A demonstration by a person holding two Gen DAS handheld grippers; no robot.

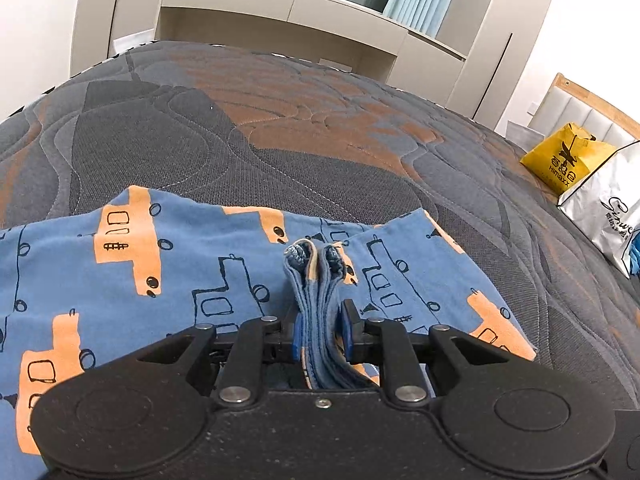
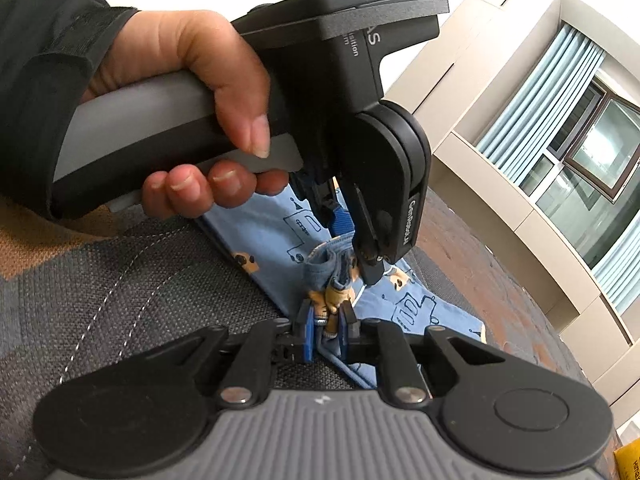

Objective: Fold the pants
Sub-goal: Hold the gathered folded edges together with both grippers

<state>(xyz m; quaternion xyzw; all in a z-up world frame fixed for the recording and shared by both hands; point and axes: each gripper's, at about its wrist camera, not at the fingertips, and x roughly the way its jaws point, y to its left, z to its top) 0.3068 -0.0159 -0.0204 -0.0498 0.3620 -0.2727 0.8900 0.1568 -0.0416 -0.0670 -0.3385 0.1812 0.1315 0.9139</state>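
Observation:
Blue pants [image 1: 120, 272] with orange truck prints lie spread flat on the quilted mattress [image 1: 280, 128]. My left gripper [image 1: 320, 328] is shut on a bunched, folded edge of the pants [image 1: 316, 280], which stands up between its blue pads. In the right wrist view my right gripper [image 2: 326, 328] is shut on a gathered edge of the same pants [image 2: 272, 236], close beside the left one. A person's hand [image 2: 192, 80] in a dark sleeve holds the left gripper just above and ahead of the right one.
The grey and orange mattress stretches far ahead and to both sides. A yellow bag [image 1: 560, 160] and a silver bag [image 1: 608, 208] stand at its right edge by a padded headboard [image 1: 580, 108]. Beige cabinets [image 1: 280, 4] and a curtained window [image 2: 580, 128] line the far wall.

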